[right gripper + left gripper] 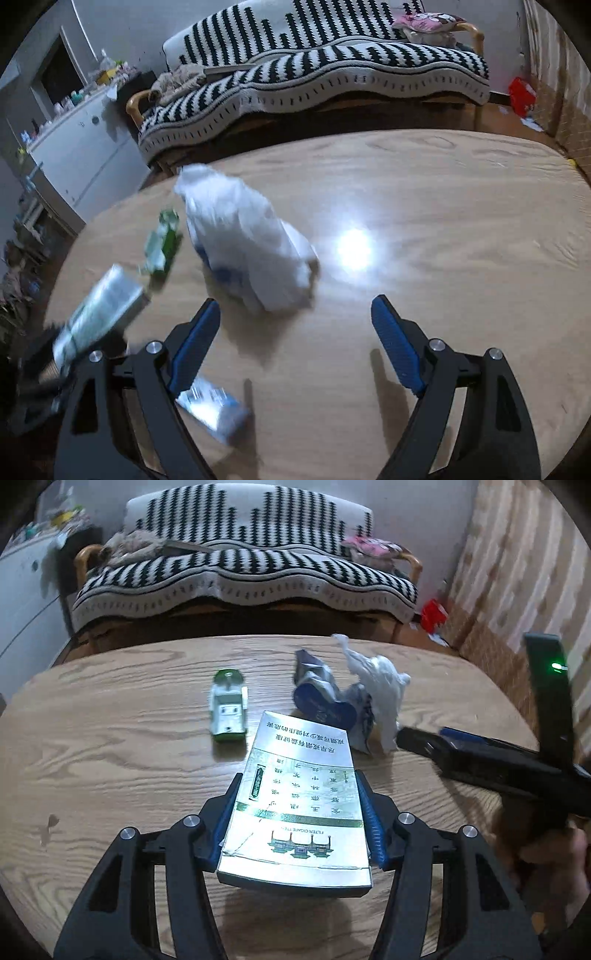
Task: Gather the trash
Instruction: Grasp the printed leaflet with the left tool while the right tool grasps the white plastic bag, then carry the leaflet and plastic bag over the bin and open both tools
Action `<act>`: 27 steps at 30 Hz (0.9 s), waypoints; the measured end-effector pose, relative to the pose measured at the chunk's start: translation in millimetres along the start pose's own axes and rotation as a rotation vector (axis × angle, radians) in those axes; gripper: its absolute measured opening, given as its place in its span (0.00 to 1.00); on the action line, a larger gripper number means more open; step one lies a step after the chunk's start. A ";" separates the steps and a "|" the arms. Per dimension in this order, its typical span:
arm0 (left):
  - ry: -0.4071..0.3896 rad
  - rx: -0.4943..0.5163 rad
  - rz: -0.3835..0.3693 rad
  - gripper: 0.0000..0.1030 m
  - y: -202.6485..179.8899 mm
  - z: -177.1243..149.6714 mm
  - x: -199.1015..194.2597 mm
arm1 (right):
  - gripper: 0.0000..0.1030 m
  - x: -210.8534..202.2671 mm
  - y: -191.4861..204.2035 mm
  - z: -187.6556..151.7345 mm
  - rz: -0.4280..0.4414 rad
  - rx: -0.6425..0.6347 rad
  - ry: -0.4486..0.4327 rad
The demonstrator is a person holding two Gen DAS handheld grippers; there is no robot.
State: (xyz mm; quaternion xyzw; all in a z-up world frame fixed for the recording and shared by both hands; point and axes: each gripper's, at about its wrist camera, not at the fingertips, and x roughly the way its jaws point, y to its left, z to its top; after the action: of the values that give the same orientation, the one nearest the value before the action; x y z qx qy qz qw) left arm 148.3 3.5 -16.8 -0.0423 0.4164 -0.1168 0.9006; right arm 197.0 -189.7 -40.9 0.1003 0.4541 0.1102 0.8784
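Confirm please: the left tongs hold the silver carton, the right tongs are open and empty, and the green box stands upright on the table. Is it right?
Not quite. The left wrist view shows the green box lying flat on the table, not upright. The rest holds: left tongs grip the silver carton; right tongs are open, empty.

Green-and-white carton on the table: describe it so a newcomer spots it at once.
On the wooden table in front of the striped sofa, look left of the crumpled white bag and the blue wrapper. The small carton lies alone, the only green-and-white piece, smaller than the silver box.
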 end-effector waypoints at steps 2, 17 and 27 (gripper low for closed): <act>0.001 -0.022 0.002 0.54 4.7 0.8 -1.1 | 0.79 12.5 3.8 11.4 0.011 0.006 -0.006; -0.008 -0.023 0.006 0.54 -5.8 1.0 -4.7 | 0.09 -13.3 13.0 19.8 0.059 -0.079 -0.098; -0.033 0.057 -0.065 0.54 -62.9 -0.5 -18.9 | 0.09 -103.5 -44.2 -29.3 -0.077 -0.059 -0.115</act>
State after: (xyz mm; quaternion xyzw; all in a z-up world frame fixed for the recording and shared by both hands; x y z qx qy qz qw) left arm 125.0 -52.8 7.7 -0.0321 0.3964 -0.1569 0.9040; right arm 119.2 -259.2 10.5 0.0627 0.4031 0.0836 0.9092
